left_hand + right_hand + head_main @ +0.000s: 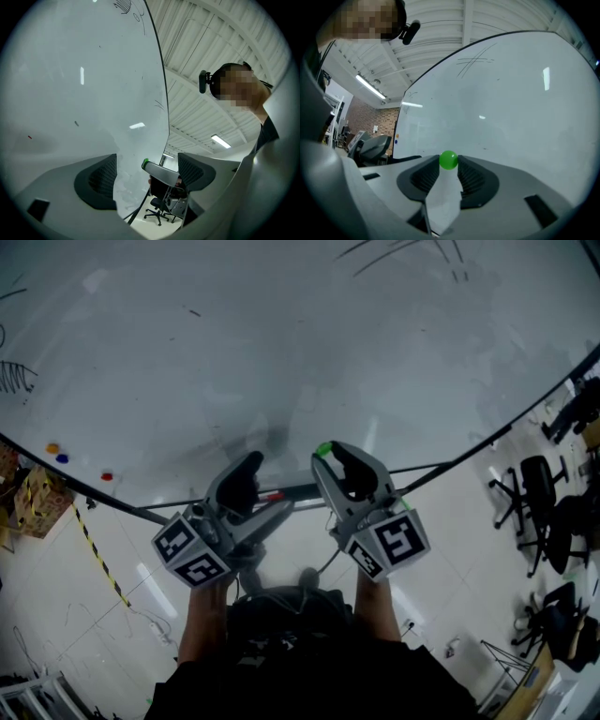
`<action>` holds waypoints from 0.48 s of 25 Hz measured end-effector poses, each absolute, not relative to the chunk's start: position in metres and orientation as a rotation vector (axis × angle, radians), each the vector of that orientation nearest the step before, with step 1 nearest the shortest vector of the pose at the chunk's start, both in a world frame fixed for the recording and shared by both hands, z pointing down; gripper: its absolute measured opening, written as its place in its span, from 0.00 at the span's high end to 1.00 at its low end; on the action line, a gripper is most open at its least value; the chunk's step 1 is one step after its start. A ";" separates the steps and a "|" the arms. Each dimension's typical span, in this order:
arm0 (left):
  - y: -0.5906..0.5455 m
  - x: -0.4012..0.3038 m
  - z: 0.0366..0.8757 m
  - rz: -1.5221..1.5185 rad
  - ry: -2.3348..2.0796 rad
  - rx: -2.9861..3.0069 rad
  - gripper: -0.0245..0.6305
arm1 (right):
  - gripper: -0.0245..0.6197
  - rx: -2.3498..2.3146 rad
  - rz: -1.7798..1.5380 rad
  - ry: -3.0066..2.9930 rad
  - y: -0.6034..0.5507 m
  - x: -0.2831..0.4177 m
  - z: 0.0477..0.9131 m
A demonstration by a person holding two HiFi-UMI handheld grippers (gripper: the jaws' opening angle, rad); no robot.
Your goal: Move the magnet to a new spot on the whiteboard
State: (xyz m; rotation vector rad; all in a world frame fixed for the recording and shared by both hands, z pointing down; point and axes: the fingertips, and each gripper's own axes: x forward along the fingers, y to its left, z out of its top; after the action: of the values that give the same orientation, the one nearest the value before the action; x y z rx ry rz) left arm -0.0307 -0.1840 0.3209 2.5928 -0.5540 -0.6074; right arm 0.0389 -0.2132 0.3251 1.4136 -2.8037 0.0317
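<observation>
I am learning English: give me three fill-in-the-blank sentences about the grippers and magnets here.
1. The small round magnet between the jaws of the right gripper is ___ in colour.
2. The left gripper holds ___ between its open jaws.
3. Near the orange magnet and the blue magnet on the white whiteboard sits a ___ magnet.
Missing words: green; nothing; red.

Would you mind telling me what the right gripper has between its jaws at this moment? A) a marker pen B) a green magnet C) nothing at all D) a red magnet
B: in the right gripper view, the right gripper has its jaw tips closed on a small round green magnet, in front of the whiteboard.
</observation>
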 end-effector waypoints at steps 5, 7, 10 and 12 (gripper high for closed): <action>-0.185 -0.039 0.319 -0.621 -0.564 2.588 0.35 | 0.73 1.478 -0.076 -2.714 -0.227 0.031 0.322; -0.185 -0.041 0.317 -0.627 -0.566 2.589 0.35 | 0.73 1.501 -0.129 -2.672 -0.233 0.028 0.321; -0.185 -0.045 0.317 -0.626 -0.573 2.591 0.35 | 0.73 1.541 -0.178 -2.621 -0.241 0.026 0.320; -0.185 -0.047 0.318 -0.622 -0.581 2.593 0.35 | 0.73 1.553 -0.184 -2.609 -0.245 0.023 0.320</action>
State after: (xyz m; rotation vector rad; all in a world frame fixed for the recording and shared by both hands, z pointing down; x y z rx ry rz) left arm -0.0472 -0.1848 0.3176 2.5927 -0.5814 -0.6223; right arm 0.0230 -0.2450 0.3203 1.5532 -2.6085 -0.1842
